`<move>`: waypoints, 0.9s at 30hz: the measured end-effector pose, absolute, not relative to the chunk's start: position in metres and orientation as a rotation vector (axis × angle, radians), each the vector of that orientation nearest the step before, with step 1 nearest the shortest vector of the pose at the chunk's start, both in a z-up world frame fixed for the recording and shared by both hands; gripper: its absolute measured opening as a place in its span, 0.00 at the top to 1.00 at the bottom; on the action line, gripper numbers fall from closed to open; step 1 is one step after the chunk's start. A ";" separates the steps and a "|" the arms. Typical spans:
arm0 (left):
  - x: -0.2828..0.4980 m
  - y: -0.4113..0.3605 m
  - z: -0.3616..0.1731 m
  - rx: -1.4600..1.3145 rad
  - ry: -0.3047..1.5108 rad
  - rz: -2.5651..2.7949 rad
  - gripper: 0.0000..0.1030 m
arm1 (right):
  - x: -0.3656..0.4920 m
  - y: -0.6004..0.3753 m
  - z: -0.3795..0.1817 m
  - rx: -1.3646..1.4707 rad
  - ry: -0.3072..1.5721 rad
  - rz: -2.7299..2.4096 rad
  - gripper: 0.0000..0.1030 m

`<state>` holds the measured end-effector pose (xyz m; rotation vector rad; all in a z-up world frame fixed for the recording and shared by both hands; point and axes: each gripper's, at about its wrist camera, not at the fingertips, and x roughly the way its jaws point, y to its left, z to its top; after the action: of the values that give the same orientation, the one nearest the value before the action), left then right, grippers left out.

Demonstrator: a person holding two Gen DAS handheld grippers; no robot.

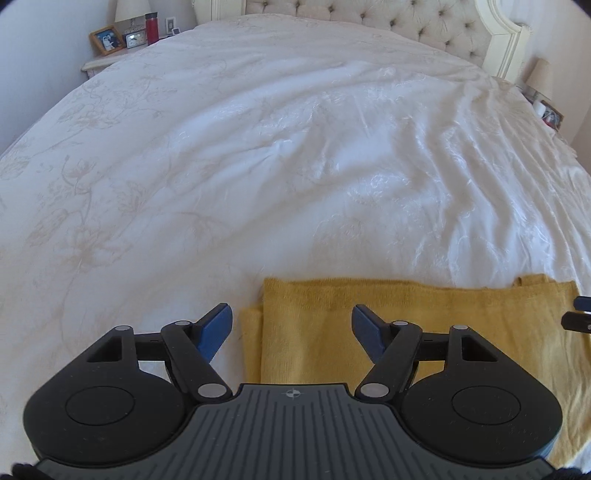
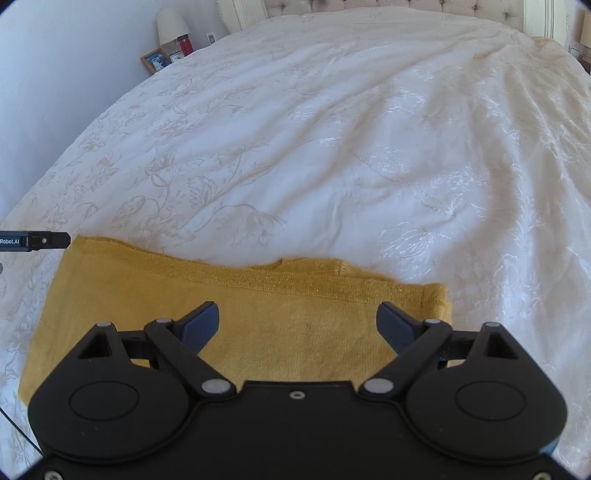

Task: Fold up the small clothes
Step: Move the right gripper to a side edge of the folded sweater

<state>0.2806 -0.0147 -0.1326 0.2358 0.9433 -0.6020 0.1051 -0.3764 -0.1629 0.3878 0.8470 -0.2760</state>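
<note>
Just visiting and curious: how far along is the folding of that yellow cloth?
Done: the mustard-yellow knitted garment lies flat on the white floral bedspread, layered edges suggesting one fold. In hand: nothing; left tool and right tool are open. Left: any further folds.

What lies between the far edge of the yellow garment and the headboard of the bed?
Only the white bedspread, wrinkled and with nothing on it, lies between the yellow garment and the headboard. The left wrist view shows this best.

"robot.ai" in white on the left gripper (image 2: 35,241) body
</note>
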 end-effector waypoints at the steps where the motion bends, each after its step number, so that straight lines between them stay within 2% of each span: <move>1: 0.276 -0.010 -0.135 0.238 0.956 -0.599 0.32 | 0.100 -0.375 -0.163 0.397 0.847 -0.281 0.09; 10: 0.241 0.018 -0.164 0.234 1.083 -0.525 0.32 | 0.042 -0.366 -0.162 0.513 0.839 -0.379 0.09; 13: 0.231 0.028 -0.176 0.231 1.123 -0.495 0.31 | 0.022 -0.364 -0.166 0.546 0.864 -0.409 0.05; 22: 0.212 0.051 -0.178 0.224 1.158 -0.454 0.24 | -0.023 -0.363 -0.197 0.723 0.968 -0.456 0.04; 27: 0.203 0.058 -0.179 0.209 1.202 -0.438 0.24 | -0.037 -0.368 -0.198 0.826 0.938 -0.462 0.02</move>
<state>0.2028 0.0580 -0.1787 0.2092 1.2025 -0.4380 -0.0373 -0.3676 -0.1977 0.8257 0.9376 -0.4621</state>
